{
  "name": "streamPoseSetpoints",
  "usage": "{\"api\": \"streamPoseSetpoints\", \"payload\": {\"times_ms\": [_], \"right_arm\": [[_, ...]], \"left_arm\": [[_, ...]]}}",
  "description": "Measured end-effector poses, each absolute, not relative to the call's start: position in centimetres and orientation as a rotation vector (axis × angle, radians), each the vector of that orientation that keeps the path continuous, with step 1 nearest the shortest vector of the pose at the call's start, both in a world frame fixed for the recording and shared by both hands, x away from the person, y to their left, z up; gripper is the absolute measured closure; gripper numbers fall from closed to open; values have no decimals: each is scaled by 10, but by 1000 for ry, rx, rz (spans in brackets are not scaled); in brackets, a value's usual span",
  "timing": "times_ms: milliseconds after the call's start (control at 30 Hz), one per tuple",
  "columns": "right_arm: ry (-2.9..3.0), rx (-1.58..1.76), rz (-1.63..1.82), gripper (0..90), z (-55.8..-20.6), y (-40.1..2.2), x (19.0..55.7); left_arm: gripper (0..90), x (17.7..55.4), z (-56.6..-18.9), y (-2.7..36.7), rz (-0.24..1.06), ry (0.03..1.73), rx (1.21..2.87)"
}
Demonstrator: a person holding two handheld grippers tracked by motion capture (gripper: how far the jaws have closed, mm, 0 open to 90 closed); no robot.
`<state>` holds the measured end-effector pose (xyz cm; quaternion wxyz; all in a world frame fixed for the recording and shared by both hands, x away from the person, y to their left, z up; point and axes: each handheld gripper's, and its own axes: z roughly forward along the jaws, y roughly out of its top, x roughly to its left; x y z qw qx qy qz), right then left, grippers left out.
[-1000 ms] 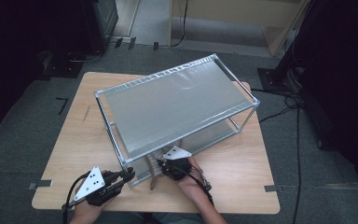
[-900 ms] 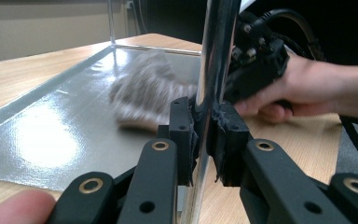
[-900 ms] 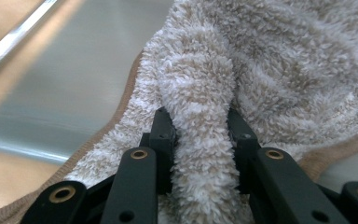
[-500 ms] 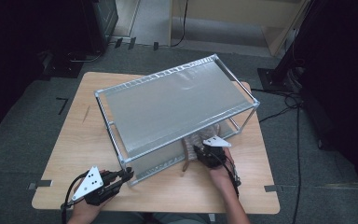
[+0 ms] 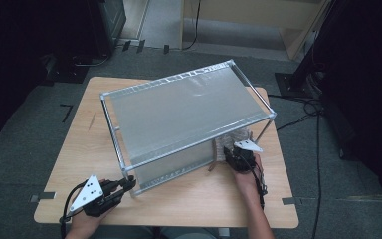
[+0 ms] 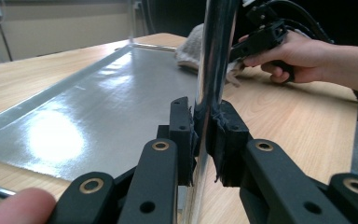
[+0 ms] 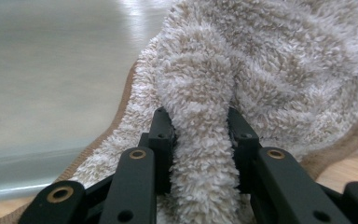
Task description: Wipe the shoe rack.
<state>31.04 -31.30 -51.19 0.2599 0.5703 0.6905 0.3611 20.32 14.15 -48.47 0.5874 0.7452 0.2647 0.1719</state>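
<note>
I see a two-tier metal rack (image 5: 189, 117) sitting skewed on the wooden table (image 5: 79, 149). My left gripper (image 6: 206, 140) is clamped hard on the rack's near-left corner post (image 6: 214, 56), pads pressed to the chrome on both sides, low on the post, just above the bottom shelf (image 6: 98, 107). In the high view the left gripper (image 5: 124, 185) sits at the table's front-left, tips at that post. My right gripper (image 7: 200, 140) is pinching a fold of the beige towel (image 7: 270, 70), pile bunched between the jaws. The towel lies partly on the bottom shelf at the rack's right end, spilling over its edge toward the table. In the high view the right gripper (image 5: 233, 152) is at the rack's near-right side, under the top shelf's edge.
</note>
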Motion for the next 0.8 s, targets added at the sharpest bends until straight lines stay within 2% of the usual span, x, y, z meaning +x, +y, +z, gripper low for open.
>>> {"api": "streamPoseSetpoints", "payload": {"times_ms": [333,533,800], "right_arm": [[1731,1598,945,699,-505,-341,308],[1736,1574,1001,699,-500,-353,301],[1816,1542,985,699,-507,-337,295]], "left_arm": [[793,211,-486,165,432,707,1692],[790,215,-486,165,423,718,1683],[787,216,-486,152,339,621,1715]]}}
